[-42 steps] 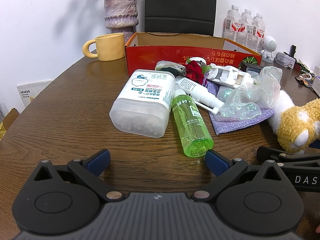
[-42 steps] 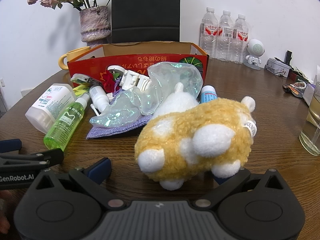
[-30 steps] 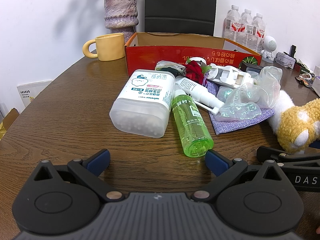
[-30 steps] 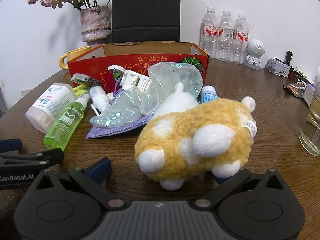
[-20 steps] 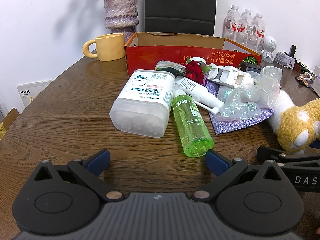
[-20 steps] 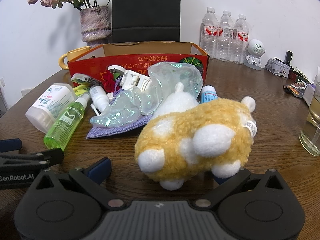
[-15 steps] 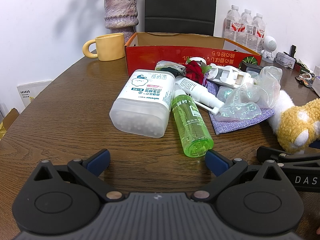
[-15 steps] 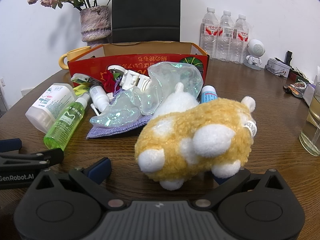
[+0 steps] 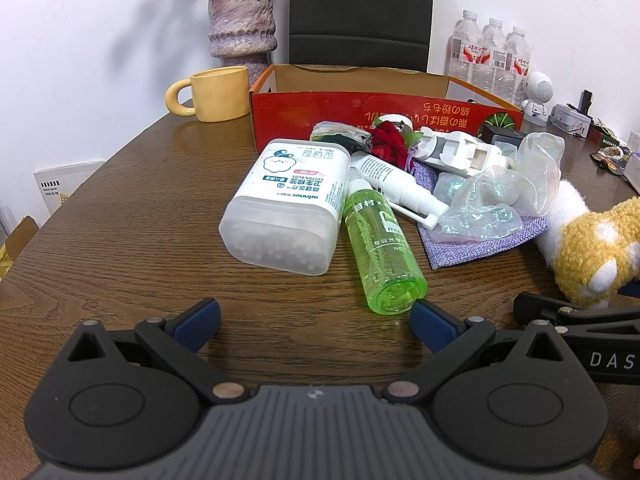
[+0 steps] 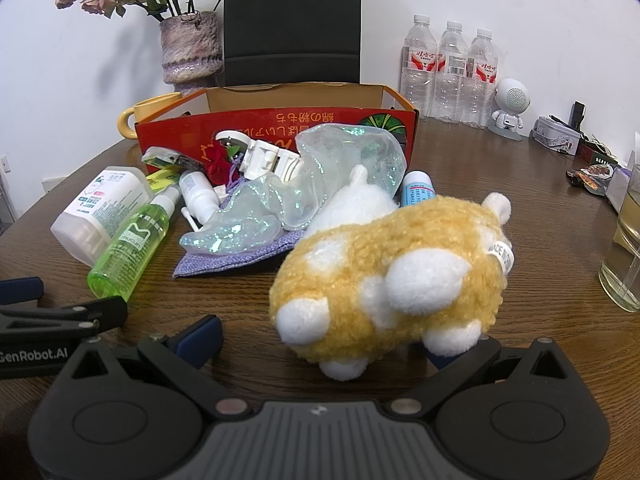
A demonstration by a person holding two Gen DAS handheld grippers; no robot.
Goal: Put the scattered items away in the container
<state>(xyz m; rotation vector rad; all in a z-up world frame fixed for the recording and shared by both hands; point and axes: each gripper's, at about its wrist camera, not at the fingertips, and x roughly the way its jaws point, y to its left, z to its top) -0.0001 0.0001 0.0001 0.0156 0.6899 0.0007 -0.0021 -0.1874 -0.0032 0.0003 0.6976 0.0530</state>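
A red cardboard box [image 9: 384, 120] [image 10: 276, 124] stands open at the back of the wooden table. In front of it lies a pile: a white cotton-bud box [image 9: 288, 204], a green spray bottle [image 9: 380, 248] [image 10: 132, 240], a white spray bottle [image 9: 396, 188], an iridescent plastic bag [image 10: 320, 184] on a purple cloth [image 9: 480, 244], and a white clip device [image 9: 456, 152]. A yellow and white plush toy [image 10: 400, 276] [image 9: 592, 248] lies nearest. My left gripper [image 9: 316, 320] is open and empty, just short of the green bottle's base. My right gripper [image 10: 320, 344] is open, its fingers either side of the plush's near end.
A yellow mug [image 9: 216, 94] and a purple vase [image 9: 242, 28] stand left of the box. A black chair back [image 9: 360, 12] is behind it. Water bottles [image 10: 452, 76], a small white robot figure [image 10: 510, 110], a tin and a glass of liquid [image 10: 624, 264] stand at the right.
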